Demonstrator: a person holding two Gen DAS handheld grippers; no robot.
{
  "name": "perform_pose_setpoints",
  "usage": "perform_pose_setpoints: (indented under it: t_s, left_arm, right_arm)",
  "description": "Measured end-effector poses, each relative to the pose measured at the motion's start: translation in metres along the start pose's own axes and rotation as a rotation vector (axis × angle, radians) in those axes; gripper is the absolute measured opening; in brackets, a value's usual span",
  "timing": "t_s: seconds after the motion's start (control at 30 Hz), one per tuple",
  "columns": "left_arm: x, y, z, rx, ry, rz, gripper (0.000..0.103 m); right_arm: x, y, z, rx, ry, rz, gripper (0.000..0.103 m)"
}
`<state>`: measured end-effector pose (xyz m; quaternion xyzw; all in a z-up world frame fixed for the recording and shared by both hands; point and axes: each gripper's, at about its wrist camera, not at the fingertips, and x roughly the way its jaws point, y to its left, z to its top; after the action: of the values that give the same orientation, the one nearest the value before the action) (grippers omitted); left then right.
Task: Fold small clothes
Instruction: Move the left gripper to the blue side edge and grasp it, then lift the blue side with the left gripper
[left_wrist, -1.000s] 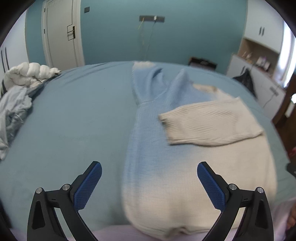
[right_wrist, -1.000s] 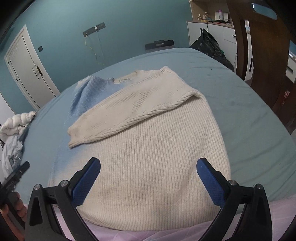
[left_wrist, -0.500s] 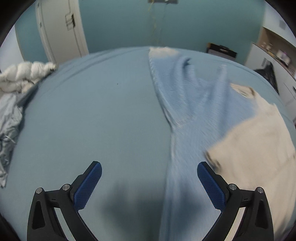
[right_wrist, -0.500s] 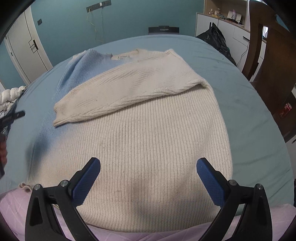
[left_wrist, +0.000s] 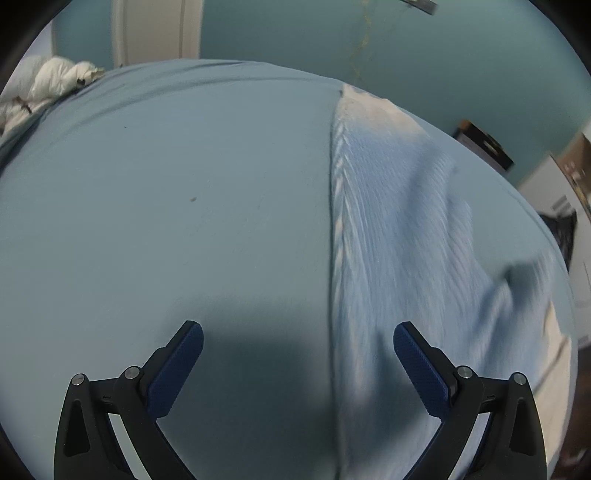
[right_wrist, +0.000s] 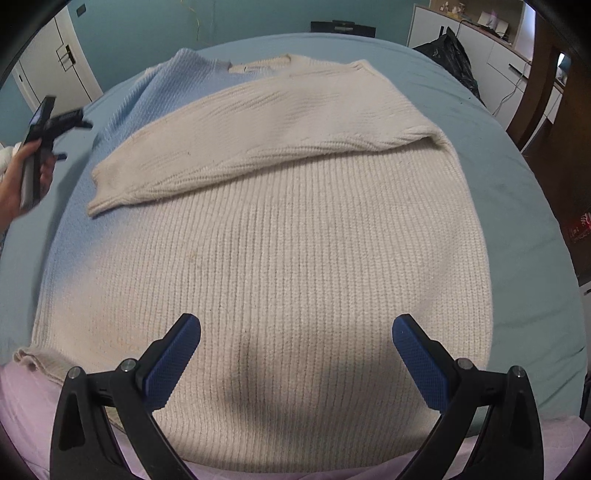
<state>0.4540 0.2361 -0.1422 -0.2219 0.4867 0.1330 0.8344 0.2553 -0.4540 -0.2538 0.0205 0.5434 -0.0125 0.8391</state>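
The sweater (right_wrist: 295, 240) lies flat on the bed (right_wrist: 517, 192), one sleeve (right_wrist: 258, 147) folded across; both grippers (left_wrist: 297, 354) (right_wrist: 295, 350) hover, jaws apart and empty; a shallow pinch on the blue sleeve (left_wrist: 388, 221) could drag the loose knit askew.

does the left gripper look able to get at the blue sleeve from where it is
Probably yes. The left gripper hovers over the bed with its jaws wide open, and the blue sleeve lies flat just ahead with its edge between them. Nothing lies on it.
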Motion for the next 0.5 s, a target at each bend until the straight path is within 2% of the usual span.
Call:
perform_pose_setpoints:
  t_s: [0.1, 0.13, 0.17, 0.23, 0.27, 0.3, 0.33, 0.37, 0.43, 0.5]
  left_arm:
    - [0.025, -0.008, 0.008, -0.052, 0.043, -0.010, 0.103]
    - [0.030, -0.012, 0.008, -0.038, 0.043, 0.024, 0.103]
    - [0.034, -0.023, 0.006, 0.022, 0.032, 0.084, 0.103]
    - [0.037, -0.039, 0.002, 0.105, 0.032, 0.126, 0.089]
    - [0.035, -0.044, 0.000, 0.125, 0.021, 0.121, 0.073]
    - [0.031, -0.050, -0.001, 0.140, 0.013, 0.086, 0.039]
    - [0.030, -0.053, -0.002, 0.141, 0.029, 0.030, 0.022]
    - [0.027, -0.055, -0.003, 0.135, 0.034, 0.009, 0.013]
    - [0.016, -0.052, -0.004, 0.103, 0.027, 0.017, 0.008]
    - [-0.008, -0.034, -0.006, 0.029, -0.025, -0.012, 0.008]
  right_arm:
    - [0.005, 0.003, -0.002, -0.012, 0.012, -0.004, 0.102]
    - [0.006, 0.003, -0.002, -0.015, 0.017, -0.004, 0.102]
    - [0.008, 0.003, -0.003, -0.016, 0.023, -0.002, 0.102]
    - [0.012, 0.003, -0.003, -0.014, 0.037, 0.005, 0.102]
    - [0.013, 0.003, -0.003, -0.014, 0.039, 0.004, 0.102]
    - [0.014, 0.003, -0.003, -0.016, 0.038, 0.003, 0.102]
    - [0.015, 0.004, -0.004, -0.022, 0.039, 0.002, 0.102]
    - [0.016, 0.006, -0.005, -0.029, 0.041, 0.001, 0.102]
    - [0.018, 0.008, -0.007, -0.044, 0.054, 0.001, 0.102]
    - [0.020, 0.009, -0.009, -0.054, 0.070, 0.001, 0.102]
